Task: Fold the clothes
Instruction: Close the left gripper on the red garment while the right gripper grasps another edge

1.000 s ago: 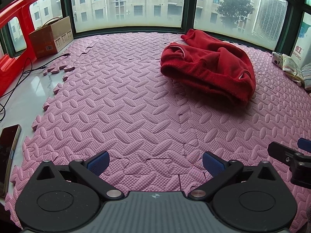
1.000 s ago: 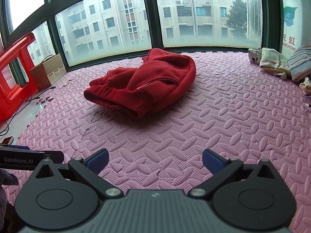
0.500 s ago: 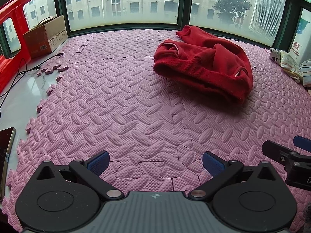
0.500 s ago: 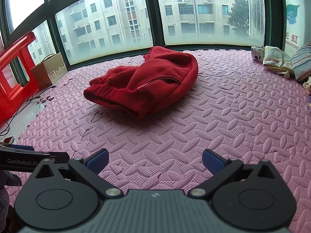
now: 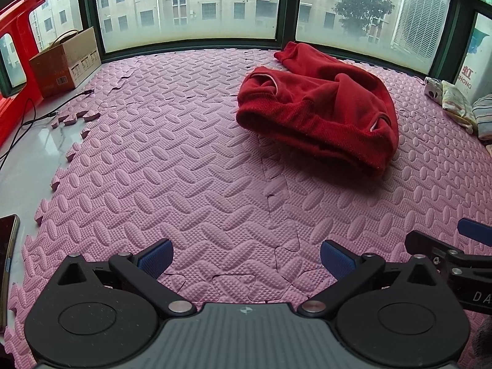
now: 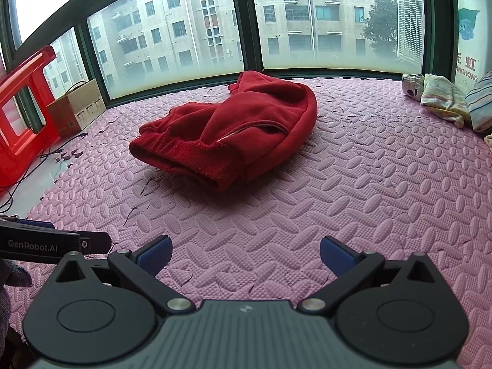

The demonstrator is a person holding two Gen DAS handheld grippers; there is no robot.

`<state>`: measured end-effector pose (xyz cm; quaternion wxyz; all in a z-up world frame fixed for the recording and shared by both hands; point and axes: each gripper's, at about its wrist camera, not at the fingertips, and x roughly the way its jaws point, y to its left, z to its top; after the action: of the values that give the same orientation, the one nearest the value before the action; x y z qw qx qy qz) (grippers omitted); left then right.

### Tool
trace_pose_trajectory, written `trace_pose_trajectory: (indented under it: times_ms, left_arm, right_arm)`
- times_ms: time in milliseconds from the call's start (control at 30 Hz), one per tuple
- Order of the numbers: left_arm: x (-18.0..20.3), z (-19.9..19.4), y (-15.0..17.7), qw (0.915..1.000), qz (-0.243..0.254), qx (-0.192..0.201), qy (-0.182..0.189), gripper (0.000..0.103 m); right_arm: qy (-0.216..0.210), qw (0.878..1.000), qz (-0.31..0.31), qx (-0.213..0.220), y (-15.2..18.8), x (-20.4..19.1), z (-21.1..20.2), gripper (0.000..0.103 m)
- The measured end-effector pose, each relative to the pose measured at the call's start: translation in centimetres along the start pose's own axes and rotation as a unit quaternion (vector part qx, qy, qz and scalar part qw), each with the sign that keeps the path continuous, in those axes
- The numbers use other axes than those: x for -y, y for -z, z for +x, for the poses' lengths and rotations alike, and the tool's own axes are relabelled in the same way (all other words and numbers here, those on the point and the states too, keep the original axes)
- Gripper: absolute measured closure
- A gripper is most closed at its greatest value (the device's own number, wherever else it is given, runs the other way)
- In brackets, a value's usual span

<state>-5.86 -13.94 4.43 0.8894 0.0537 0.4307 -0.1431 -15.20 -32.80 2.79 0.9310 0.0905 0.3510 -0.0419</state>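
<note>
A crumpled red fleece garment [image 5: 319, 113] lies in a heap on the pink foam mat [image 5: 190, 166], ahead and to the right in the left wrist view. From the right wrist it is the same red garment [image 6: 233, 135], ahead and slightly left. My left gripper [image 5: 246, 258] is open, low over the mat, well short of the garment, with nothing between its blue pads. My right gripper [image 6: 244, 253] is open too and holds nothing. Each gripper shows at the other view's edge.
A cardboard box [image 5: 66, 61] and a red plastic frame [image 5: 18, 52] stand at the far left by the windows. Cables [image 5: 27, 117] and a phone [image 5: 7, 246] lie on the bare white floor left of the mat. Folded light clothes [image 6: 442, 100] sit at the far right.
Both grippers have edged forward toward the red garment, which looks slightly larger and closer. The garment itself has not moved, and both grippers stay open.
</note>
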Motion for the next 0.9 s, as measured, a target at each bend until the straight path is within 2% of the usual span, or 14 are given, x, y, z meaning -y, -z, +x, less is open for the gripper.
trace_pose_trajectory:
  times_ms: [267, 467, 600, 667, 900]
  left_arm:
    - [0.0, 0.2, -2.9, 0.9998, -0.004, 0.018, -0.002, 0.000]
    - [-1.1, 1.2, -6.1, 0.9988, -0.031, 0.037, -0.007, 0.001]
    - [-2.2, 2.5, -8.6, 0.9974, -0.060, 0.039, -0.006, 0.010]
    - [-2.7, 3.2, -9.7, 0.9964, -0.076, 0.039, 0.001, 0.013]
    - [-2.8, 5.9, -13.0, 0.9949, -0.090, 0.029, 0.035, 0.013]
  right_arm:
    - [-0.008, 1.000, 0.001, -0.004, -1.8, 0.5, 0.9, 0.000]
    - [-0.021, 0.999, 0.024, -0.006, -4.3, 1.6, 2.3, 0.000]
    - [-0.032, 0.998, 0.049, -0.013, -5.7, 2.3, 3.5, 0.000]
    - [-0.036, 0.998, 0.054, -0.016, -6.2, 2.5, 4.2, 0.001]
    - [-0.065, 0.995, 0.071, -0.028, -7.1, 2.3, 6.3, 0.008]
